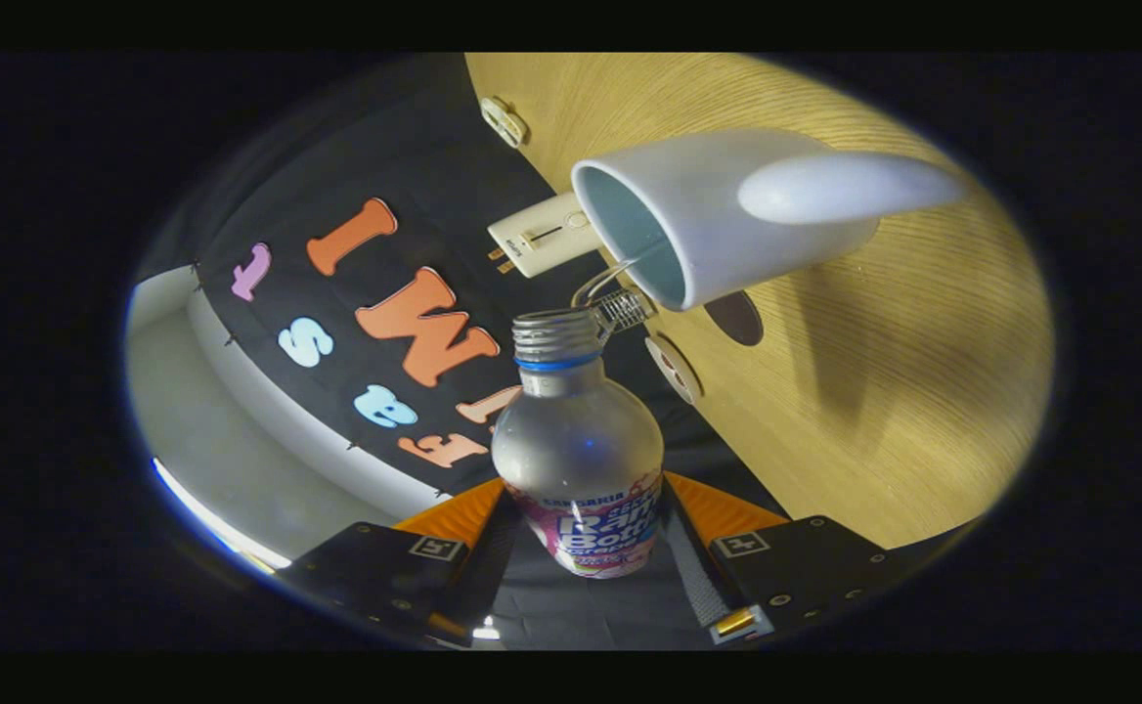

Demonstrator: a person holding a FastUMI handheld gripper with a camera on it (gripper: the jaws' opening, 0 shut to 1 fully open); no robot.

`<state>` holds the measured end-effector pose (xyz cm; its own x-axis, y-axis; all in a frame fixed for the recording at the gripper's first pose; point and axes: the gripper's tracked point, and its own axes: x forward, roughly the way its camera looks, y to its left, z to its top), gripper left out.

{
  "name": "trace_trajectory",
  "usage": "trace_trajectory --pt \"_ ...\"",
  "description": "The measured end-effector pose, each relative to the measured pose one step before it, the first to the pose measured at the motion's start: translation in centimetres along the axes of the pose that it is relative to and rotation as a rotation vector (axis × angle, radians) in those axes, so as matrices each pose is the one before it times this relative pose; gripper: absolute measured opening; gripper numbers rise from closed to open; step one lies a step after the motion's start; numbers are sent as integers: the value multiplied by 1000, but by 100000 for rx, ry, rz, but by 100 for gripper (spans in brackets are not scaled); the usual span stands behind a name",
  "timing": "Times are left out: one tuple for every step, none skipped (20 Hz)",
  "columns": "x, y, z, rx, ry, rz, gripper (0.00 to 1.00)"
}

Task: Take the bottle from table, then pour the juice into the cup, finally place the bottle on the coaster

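Observation:
My gripper (pixel 583 508) is shut on a small clear bottle (pixel 579 440) with a printed label, a blue neck ring and an uncapped threaded mouth. The whole view is rolled over, so the bottle is tipped strongly toward the white cup (pixel 718 210) on the wooden table (pixel 903 391). The bottle's mouth lies just short of the cup's rim, and the cup's pale blue inside faces me. Its handle sticks out toward the right. A dark round coaster (pixel 735 317) shows on the table just beyond the cup's base.
A white remote-like device (pixel 542 235) lies at the table's edge past the cup. A small white clip (pixel 504 121) sits farther along that edge. A metal wire piece (pixel 615 298) and a round white disc (pixel 674 370) lie by the bottle's mouth.

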<state>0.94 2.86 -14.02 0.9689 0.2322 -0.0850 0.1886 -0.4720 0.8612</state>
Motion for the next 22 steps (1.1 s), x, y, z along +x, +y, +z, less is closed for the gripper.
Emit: trace_trajectory --pt "-41 -9 -57 -172 112 89 77" --pt "32 28 13 193 -71 171 77" --pt "-1 45 14 -115 65 65 77" --pt "87 -17 32 -60 -168 -47 78" --pt "-2 -9 -15 137 93 -147 78" --pt "-42 36 36 419 -124 -21 77" --pt "-18 82 -71 -56 180 -29 77" --pt "45 20 34 336 -34 215 77" --pt "-97 163 -15 415 136 549 77" --pt "-59 68 38 545 -69 456 77" --pt "-36 158 0 417 -7 377 77" --pt "44 70 55 388 -161 320 77" --pt "-50 133 8 373 -13 356 77" --pt "41 -4 20 384 -19 154 77" --pt "-41 34 -117 257 223 150 77" --pt "100 -150 7 408 125 -33 78" --pt "96 24 41 605 200 25 77" --pt "7 -94 15 494 105 -113 77" --pt "-146 46 -6 354 -100 158 77" --pt "-17 -25 -28 48 -124 136 77" --pt "23 187 -27 157 -68 461 77" --pt "28 22 -66 -6 184 175 77"
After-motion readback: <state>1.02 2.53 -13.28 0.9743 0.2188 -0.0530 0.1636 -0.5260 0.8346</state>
